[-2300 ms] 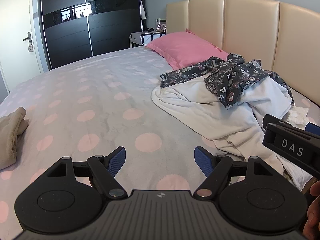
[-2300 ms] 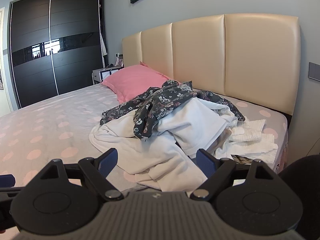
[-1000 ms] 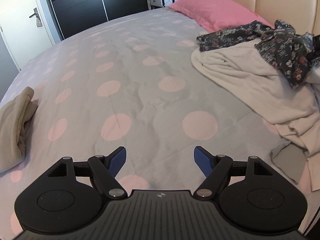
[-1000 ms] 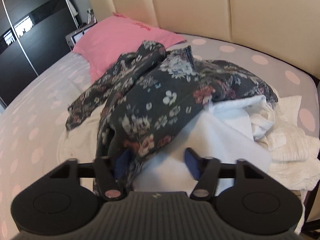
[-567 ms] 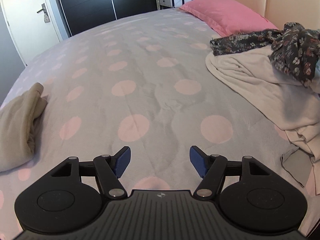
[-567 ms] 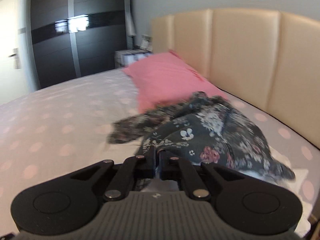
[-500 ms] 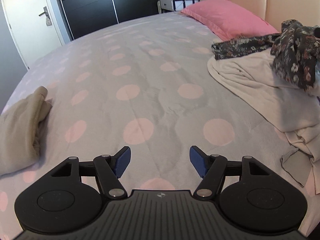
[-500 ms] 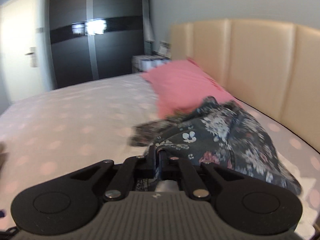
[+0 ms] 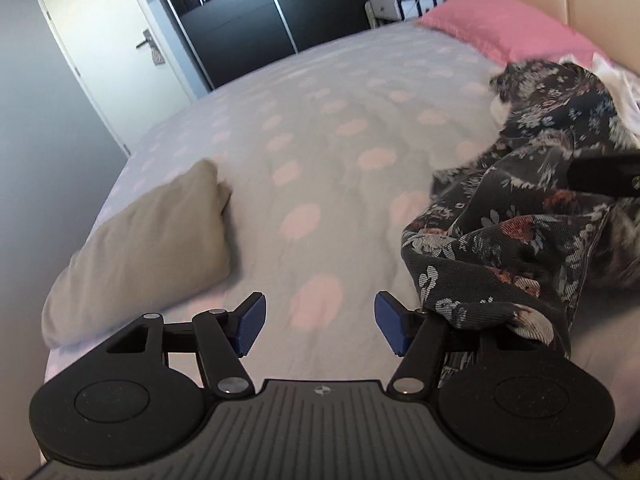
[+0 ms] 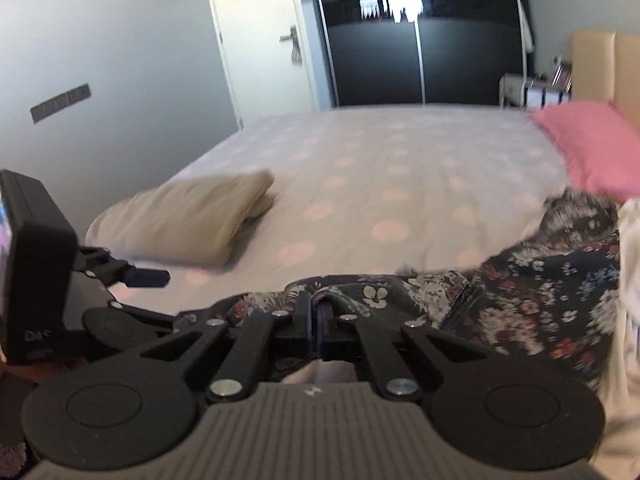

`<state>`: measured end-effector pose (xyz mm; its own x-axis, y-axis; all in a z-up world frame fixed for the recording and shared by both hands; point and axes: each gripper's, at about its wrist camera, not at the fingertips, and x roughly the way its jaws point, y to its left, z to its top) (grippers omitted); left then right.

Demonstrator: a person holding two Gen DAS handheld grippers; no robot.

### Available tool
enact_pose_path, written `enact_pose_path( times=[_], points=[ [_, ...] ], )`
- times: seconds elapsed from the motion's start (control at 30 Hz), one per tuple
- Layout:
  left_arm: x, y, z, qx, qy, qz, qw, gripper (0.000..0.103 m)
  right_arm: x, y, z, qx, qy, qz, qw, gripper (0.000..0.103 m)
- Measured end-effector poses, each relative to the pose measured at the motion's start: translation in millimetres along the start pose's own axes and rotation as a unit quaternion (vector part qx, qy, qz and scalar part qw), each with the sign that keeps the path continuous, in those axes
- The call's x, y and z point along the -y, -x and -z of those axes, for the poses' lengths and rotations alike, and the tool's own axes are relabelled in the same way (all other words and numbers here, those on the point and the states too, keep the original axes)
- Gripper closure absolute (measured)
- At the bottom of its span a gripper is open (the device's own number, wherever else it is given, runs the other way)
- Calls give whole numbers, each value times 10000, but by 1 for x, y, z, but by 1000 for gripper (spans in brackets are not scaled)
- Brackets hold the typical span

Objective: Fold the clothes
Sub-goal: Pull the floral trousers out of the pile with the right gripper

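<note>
My right gripper point(image 10: 318, 320) is shut on the dark floral garment point(image 10: 552, 292) and holds it above the bed's near edge. The same garment point(image 9: 520, 216) hangs at the right of the left wrist view and drapes over my left gripper's right arm. My left gripper point(image 9: 318, 324) is open and empty, just left of the garment. A folded beige garment point(image 9: 148, 248) lies on the bed to the left; it also shows in the right wrist view point(image 10: 188, 220). White clothes point(image 10: 630, 280) lie at the far right.
The bed point(image 9: 320, 128) has a grey cover with pink dots. A pink pillow point(image 9: 508, 24) lies by the beige headboard point(image 9: 580, 8). A dark wardrobe point(image 10: 420, 40) and a white door point(image 10: 260, 36) stand beyond the bed.
My right gripper closed on the floral garment, lifted it off the pile and carried it left toward the bed's near edge. My left gripper stayed open and swung left.
</note>
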<state>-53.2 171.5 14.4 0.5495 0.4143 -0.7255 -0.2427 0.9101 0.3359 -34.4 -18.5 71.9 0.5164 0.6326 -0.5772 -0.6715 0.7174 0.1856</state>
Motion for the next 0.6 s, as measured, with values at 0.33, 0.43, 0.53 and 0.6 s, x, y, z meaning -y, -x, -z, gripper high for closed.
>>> enact_pose_path(
  times=[0.33, 0.43, 0.53, 0.6],
  points=[
    [-26, -1, 50, -294, 265, 32, 9992, 44, 18, 7, 53, -887, -33, 91, 9960, 69],
    [-27, 4, 49, -167, 337, 85, 9993, 43, 36, 20, 64, -1152, -122, 135, 9932, 63],
    [-22, 3, 42, -108, 325, 179, 9993, 43, 58, 32, 64, -1157, -135, 534, 9918, 58],
    [-14, 0, 37, -110, 285, 281, 9991, 43, 79, 35, 58, -1071, -173, 940, 9896, 56]
  ],
)
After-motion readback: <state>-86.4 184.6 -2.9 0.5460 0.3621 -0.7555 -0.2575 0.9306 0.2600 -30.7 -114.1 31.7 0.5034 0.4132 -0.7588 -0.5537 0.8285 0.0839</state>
